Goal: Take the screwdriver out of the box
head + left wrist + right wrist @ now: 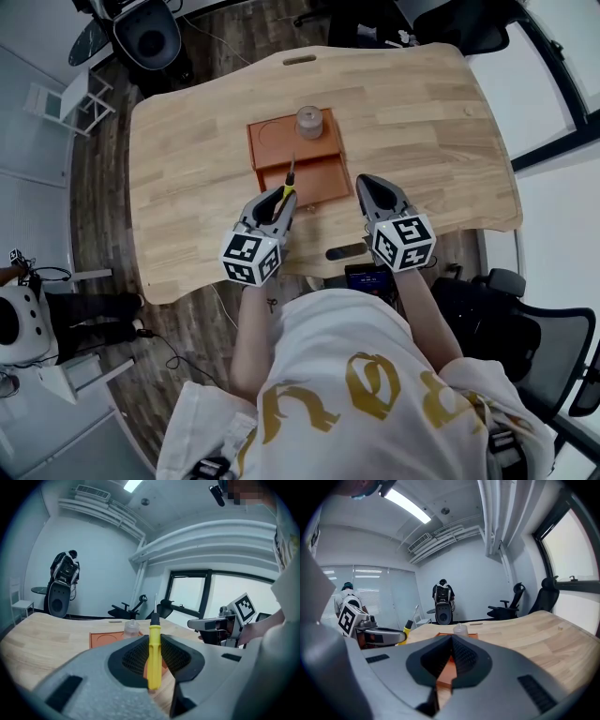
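My left gripper (281, 199) is shut on a yellow-handled screwdriver (289, 186). It holds the tool above the near edge of the orange box (281, 150), with the metal tip pointing away from me. In the left gripper view the screwdriver (154, 653) stands upright between the pads, shaft up. The orange box (104, 639) lies behind it on the wooden table (187, 187). My right gripper (368, 186) hovers to the right of the box with its jaws together and nothing between them. The right gripper view shows that gripper (451, 641) over the box (448, 676), and the yellow handle (408, 626) at the left.
A small clear bottle (309, 122) stands in the far part of the box. A dark device (369, 277) sits below the table's near edge. Office chairs (525, 328) stand to the right and beyond the table, and a white stool (67, 101) at the far left.
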`<state>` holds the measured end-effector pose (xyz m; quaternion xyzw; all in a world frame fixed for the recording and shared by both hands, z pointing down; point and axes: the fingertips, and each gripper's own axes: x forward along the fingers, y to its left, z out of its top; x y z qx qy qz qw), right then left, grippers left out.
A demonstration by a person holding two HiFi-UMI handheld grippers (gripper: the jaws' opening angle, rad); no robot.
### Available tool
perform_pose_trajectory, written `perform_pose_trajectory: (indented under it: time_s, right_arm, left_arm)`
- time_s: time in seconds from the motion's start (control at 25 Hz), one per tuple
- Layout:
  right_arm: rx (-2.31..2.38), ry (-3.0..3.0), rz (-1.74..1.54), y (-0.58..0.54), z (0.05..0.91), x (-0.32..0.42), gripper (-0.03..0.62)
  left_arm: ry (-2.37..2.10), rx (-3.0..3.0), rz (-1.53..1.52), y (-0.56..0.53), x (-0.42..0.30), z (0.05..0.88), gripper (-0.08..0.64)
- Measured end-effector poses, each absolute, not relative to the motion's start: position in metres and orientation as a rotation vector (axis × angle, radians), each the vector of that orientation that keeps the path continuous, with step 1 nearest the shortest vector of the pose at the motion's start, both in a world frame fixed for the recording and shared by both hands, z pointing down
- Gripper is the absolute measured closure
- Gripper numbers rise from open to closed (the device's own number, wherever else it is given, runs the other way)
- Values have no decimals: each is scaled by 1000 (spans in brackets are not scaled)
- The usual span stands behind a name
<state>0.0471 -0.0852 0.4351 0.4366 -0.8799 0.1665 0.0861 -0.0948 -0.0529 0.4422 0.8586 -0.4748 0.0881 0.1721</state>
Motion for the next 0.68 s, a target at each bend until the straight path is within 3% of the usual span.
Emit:
perform_pose_trajectory:
  time_s: [0.68]
  right_arm:
    - [1305, -2618, 538, -93, 441, 48, 581]
  left_arm:
    - [-1314, 2422, 273, -60, -97, 455, 480]
